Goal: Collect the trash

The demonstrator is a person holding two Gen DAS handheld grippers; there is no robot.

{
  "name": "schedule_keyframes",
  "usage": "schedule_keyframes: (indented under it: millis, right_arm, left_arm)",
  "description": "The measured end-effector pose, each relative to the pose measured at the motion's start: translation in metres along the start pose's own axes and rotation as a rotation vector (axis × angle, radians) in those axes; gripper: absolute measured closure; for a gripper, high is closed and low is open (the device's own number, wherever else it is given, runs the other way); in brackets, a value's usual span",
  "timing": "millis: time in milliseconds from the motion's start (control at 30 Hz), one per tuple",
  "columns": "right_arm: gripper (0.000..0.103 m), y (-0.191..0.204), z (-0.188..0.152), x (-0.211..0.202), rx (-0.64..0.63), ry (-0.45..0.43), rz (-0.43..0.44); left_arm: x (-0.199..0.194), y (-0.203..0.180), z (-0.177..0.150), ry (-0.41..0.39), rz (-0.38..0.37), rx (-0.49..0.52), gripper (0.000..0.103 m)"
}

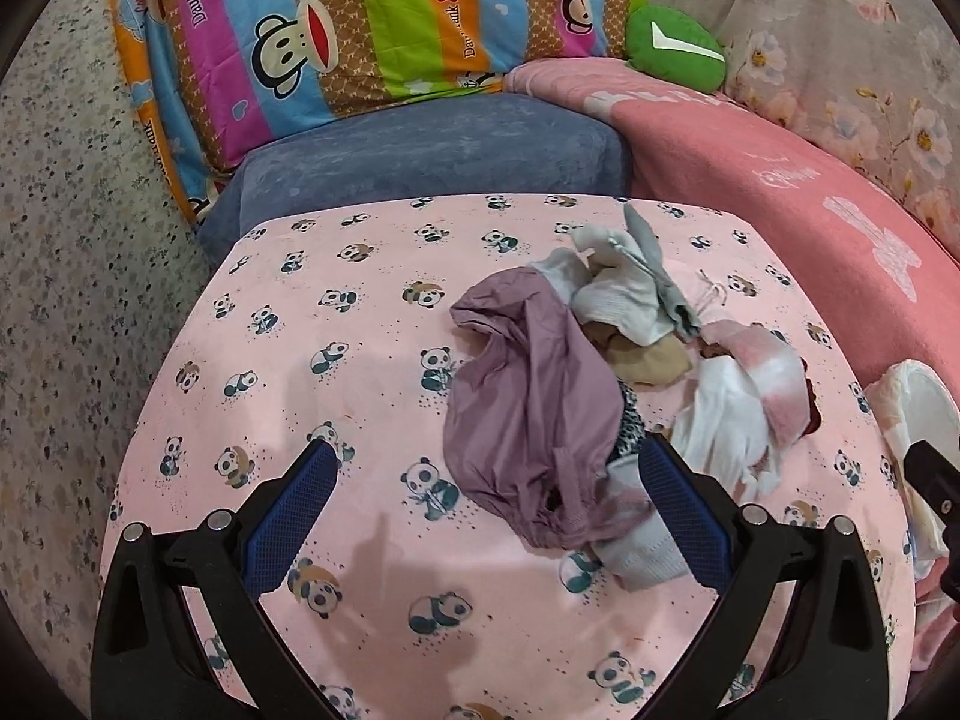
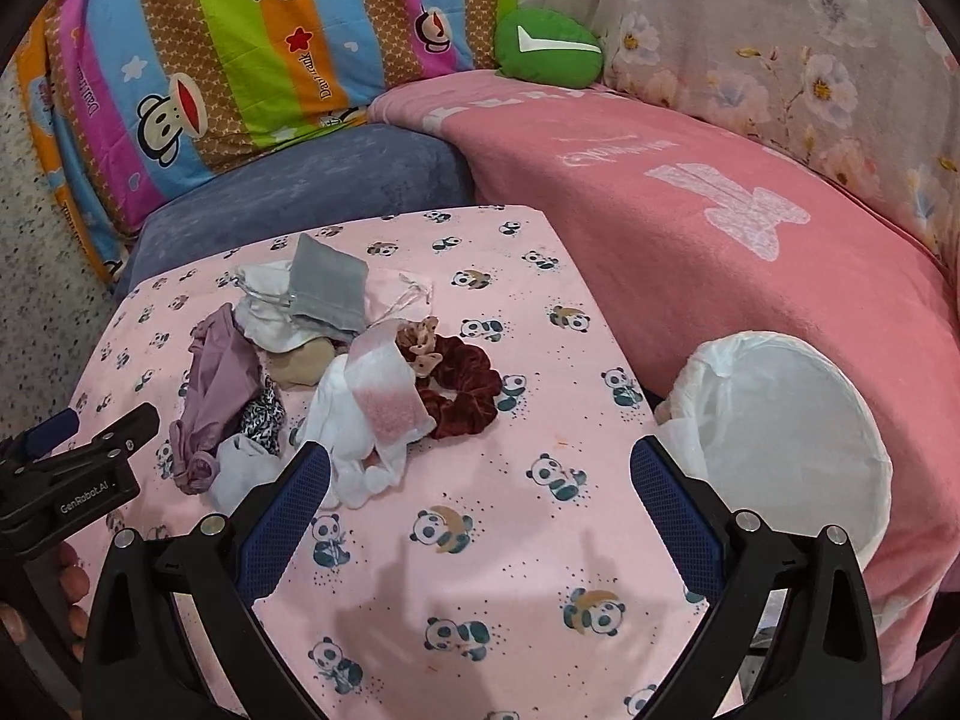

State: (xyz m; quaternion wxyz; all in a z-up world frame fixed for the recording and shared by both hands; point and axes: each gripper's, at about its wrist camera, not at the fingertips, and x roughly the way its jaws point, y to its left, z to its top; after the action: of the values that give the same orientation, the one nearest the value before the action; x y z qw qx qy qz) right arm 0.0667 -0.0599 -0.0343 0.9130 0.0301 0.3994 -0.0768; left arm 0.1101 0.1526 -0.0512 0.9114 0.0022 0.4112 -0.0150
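A heap of small cloth items lies on the pink panda-print surface point(image 1: 360, 348): a mauve cloth point(image 1: 528, 396), a grey pouch point(image 2: 330, 288), white socks point(image 2: 354, 438), a pink-and-white sock point(image 2: 384, 384), a beige piece point(image 1: 648, 360) and a dark red velvet scrunchie point(image 2: 462, 390). My left gripper point(image 1: 486, 468) is open just in front of the heap, its right finger touching the mauve cloth's edge. My right gripper point(image 2: 480, 468) is open over bare panda cloth, its left finger by the white socks. A white bin point(image 2: 780, 438) with a liner stands to the right.
A pink blanket point(image 2: 690, 228) covers the sofa to the right. A blue-grey cushion point(image 1: 432, 156), a striped monkey-print pillow point(image 1: 360, 30) and a green cushion point(image 2: 546, 48) lie behind. The left gripper's body point(image 2: 72, 480) shows at the right wrist view's left edge.
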Motion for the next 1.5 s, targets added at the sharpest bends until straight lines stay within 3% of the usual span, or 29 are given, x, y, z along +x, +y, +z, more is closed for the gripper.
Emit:
schedule_keyframes:
  millis: [267,400,567,667,867,1000,1067,1167,1300,1400,1467,1500]
  right_arm:
    - [0.005,0.019,0.01,0.034,-0.003,0.031,0.018]
    - [0.013,0.023,0.015,0.049,0.007,0.054,0.019]
    - [0.014,0.038,0.001,0.051,-0.011,0.091,0.08]
    - [0.02,0.054,-0.014,0.056,-0.021,0.139,0.151]
    - [0.049,0.087,-0.03,0.066,-0.079,0.197,0.234]
    - [0.085,0.099,-0.034,0.067,-0.103,0.218,0.286]
    - [0.091,0.097,-0.035,0.064,-0.095,0.216,0.3]
    - [0.093,0.094,-0.036,0.057,-0.082,0.206,0.316]
    - [0.094,0.085,-0.036,0.044,-0.085,0.183,0.307]
    - [0.094,0.075,-0.036,0.035,-0.077,0.169,0.287]
    - [0.094,0.067,-0.035,0.03,-0.07,0.164,0.276]
    - [0.094,0.063,-0.035,0.027,-0.063,0.16,0.271]
  left_arm:
    - [0.022,0.006,0.01,0.027,-0.026,-0.014,0.007]
    - [0.031,0.006,0.012,0.048,-0.06,-0.025,0.007]
    - [0.028,0.013,0.0,0.047,-0.065,-0.024,0.007]
    - [0.029,0.021,-0.006,0.056,-0.062,-0.037,0.007]
    - [0.027,0.028,-0.008,0.055,-0.053,-0.041,0.007]
    - [0.03,0.023,-0.004,0.056,-0.064,-0.036,0.007]
    - [0.033,0.016,-0.002,0.052,-0.071,-0.019,0.007]
    - [0.042,0.004,0.0,0.06,-0.088,0.002,0.009]
    - [0.057,-0.008,0.0,0.101,-0.118,0.019,0.026]
    - [0.064,-0.012,-0.003,0.125,-0.131,0.024,0.045]
    - [0.065,-0.012,-0.005,0.138,-0.149,0.017,0.069]
    - [0.065,-0.012,-0.006,0.144,-0.157,0.014,0.074]
